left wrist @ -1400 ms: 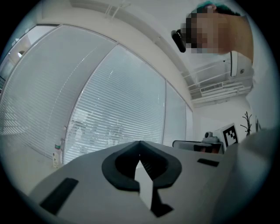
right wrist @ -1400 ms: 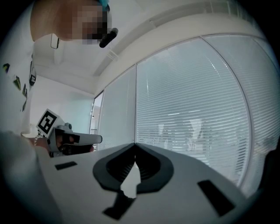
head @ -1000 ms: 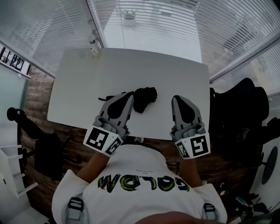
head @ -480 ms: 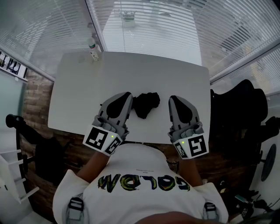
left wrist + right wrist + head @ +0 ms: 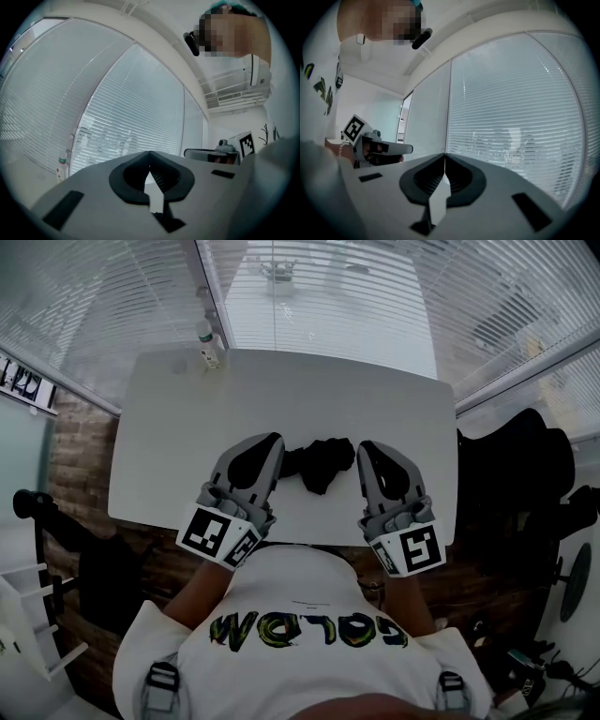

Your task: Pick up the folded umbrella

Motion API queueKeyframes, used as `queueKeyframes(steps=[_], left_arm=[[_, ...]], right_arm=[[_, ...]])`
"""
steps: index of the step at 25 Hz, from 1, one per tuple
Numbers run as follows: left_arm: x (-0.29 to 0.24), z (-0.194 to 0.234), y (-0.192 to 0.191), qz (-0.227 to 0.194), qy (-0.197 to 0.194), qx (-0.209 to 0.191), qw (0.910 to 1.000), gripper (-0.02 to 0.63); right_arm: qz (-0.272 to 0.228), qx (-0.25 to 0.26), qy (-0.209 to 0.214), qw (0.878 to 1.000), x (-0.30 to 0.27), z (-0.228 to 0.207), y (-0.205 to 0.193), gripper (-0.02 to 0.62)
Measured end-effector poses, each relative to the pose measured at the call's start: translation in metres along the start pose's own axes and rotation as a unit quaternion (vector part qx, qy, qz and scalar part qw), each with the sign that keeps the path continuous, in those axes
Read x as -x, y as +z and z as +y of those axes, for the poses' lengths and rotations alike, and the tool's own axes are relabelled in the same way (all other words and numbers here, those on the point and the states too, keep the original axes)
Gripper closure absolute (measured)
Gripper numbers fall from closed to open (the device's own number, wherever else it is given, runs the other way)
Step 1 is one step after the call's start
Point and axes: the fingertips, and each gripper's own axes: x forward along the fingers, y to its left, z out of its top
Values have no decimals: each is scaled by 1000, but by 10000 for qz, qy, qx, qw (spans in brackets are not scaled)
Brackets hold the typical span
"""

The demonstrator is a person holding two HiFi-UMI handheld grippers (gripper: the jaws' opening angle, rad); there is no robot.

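Observation:
The folded umbrella [image 5: 319, 465] is a black crumpled bundle lying on the white table [image 5: 281, 390] near its front edge. My left gripper [image 5: 270, 439] lies just left of it and my right gripper [image 5: 367, 446] just right of it, both pointing level across the table. I cannot tell whether either one touches the umbrella. In the left gripper view the left gripper [image 5: 150, 153] has its jaws shut with nothing between them. The right gripper [image 5: 444, 155] is likewise shut and empty in its own view. Neither gripper view shows the umbrella.
A small bottle [image 5: 208, 343] stands at the table's far left corner, also seen as the bottle [image 5: 61, 168] against the window blinds. Blinds [image 5: 328, 287] run behind the table. A black chair [image 5: 516, 474] stands to the right, and a dark stand [image 5: 66, 512] to the left.
The right gripper has drawn in towards the umbrella's right side, narrowing the gap between the two grippers. The head view has shifted slightly. Both pairs of jaws stay shut.

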Motion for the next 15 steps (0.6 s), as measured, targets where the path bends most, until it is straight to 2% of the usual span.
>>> queueKeyframes(steps=[7,12,15], left_arm=[[7,9,-5,56,18,98,9999,595],[12,16,-7,84,67,136,9999,595],[14,20,-8,98,77,156,9998,595]], right_arm=[[432,418,450,9972,-20,25,-24,550],[960,900,733,9886,-33,39,-51,486],[1214,942,930,9837,-44,48,-74,457]])
